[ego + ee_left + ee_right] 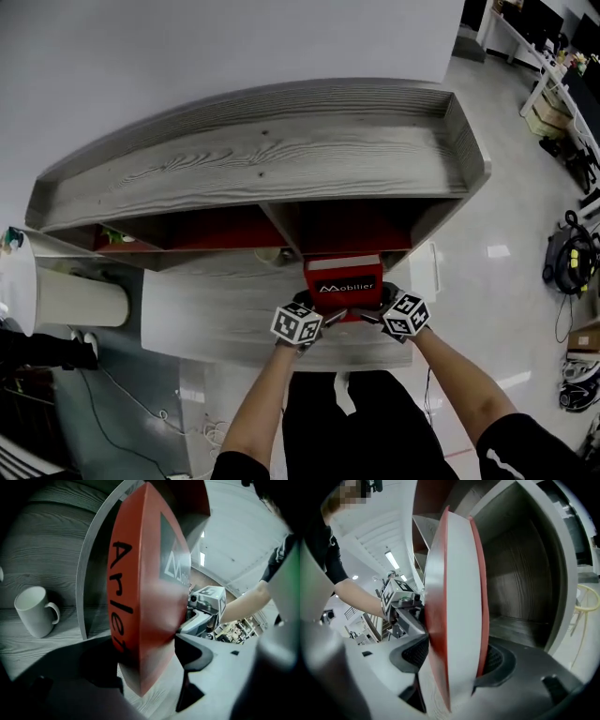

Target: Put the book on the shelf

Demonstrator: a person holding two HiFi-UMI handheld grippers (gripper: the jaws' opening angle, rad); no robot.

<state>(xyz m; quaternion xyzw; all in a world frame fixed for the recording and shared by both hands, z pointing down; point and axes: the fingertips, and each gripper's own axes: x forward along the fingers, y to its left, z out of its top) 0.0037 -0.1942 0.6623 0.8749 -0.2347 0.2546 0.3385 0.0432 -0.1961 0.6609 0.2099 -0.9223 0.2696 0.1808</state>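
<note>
A red book with white lettering stands upright on the lower board of a grey wooden shelf, at the mouth of the compartment just right of the divider. My left gripper flanks the spine end of the book; bare wood shows between its left finger and the spine, so the left gripper is open. My right gripper straddles the page edge of the book. The right gripper has its pads close beside the covers without visibly pressing.
A white mug stands in the compartment left of the divider. The compartments have red back panels. A white cylinder stands to the shelf's left. Bags and cables lie on the glossy floor at right.
</note>
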